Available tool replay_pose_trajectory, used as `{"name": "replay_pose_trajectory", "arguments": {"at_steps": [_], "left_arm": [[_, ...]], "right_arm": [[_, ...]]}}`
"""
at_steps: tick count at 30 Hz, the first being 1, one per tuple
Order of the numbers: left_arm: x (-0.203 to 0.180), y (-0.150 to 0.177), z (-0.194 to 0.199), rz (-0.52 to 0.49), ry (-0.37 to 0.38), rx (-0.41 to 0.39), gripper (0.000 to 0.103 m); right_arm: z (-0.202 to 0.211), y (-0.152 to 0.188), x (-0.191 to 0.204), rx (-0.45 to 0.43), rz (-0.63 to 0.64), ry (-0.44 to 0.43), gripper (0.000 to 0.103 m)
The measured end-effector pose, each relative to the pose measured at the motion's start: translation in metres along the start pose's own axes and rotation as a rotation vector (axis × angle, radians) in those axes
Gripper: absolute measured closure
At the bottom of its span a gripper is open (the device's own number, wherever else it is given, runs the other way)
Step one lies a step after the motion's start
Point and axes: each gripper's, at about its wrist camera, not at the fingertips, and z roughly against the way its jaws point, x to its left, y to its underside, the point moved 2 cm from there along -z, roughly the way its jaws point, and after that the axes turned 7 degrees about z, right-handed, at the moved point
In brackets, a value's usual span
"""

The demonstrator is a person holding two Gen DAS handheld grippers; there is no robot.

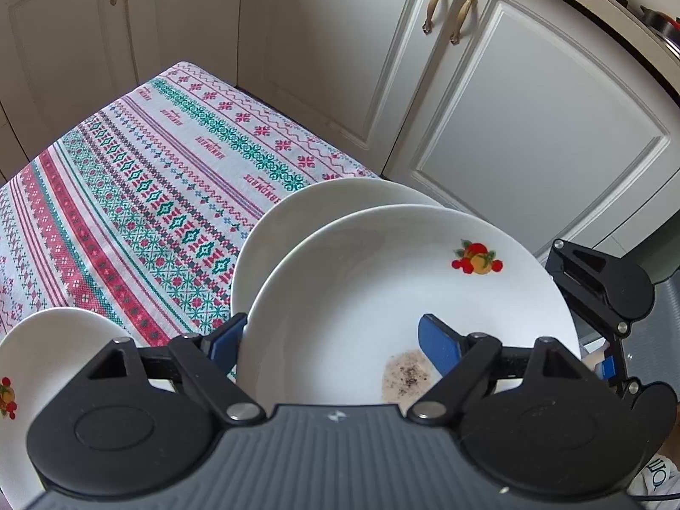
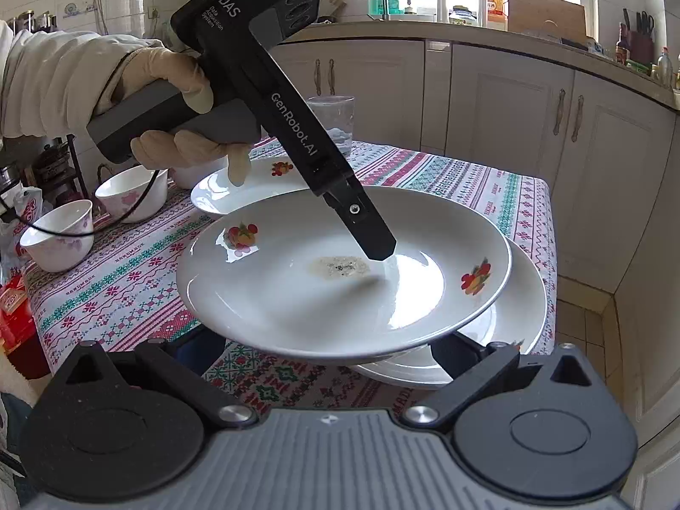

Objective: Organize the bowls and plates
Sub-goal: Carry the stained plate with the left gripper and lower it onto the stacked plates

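Note:
A white plate (image 1: pixel 382 297) with fruit decals and a brown stain (image 2: pixel 340 267) hangs tilted above the table. My left gripper (image 1: pixel 331 342) is shut on its rim, with one blue pad (image 1: pixel 440 344) inside the plate and the other under the rim. In the right wrist view a gloved hand (image 2: pixel 170 85) holds this gripper (image 2: pixel 380 255) from above. My right gripper (image 2: pixel 327 357) stands open, its fingers wide apart under the plate's near edge, with the tips hidden. Below the held plate a second white plate (image 2: pixel 510 340) lies on the cloth. A third plate (image 2: pixel 255 187) lies farther back.
A patterned tablecloth (image 1: pixel 170 170) covers the table. Two flowered bowls (image 2: pixel 131 195) (image 2: pixel 59 233) stand at its left side, and a glass (image 2: pixel 333 123) at the back. Cream cabinet doors (image 1: pixel 531 106) stand close behind the table. A black cable (image 2: pixel 63 229) runs over the bowls.

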Motion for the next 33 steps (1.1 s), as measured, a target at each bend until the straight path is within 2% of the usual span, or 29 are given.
{"name": "replay_pose_trajectory", "arguments": {"at_steps": [18, 33], "left_arm": [[-0.001, -0.025, -0.034, -0.019, 0.035, 0.018, 0.018], [-0.004, -0.031, -0.044, -0.043, 0.045, 0.012, 0.018]], "right_arm": [[-0.003, 0.006, -0.026, 0.021, -0.053, 0.024, 0.000], [-0.001, -0.007, -0.023, 0.115, -0.094, 0.086, 0.000]]}}
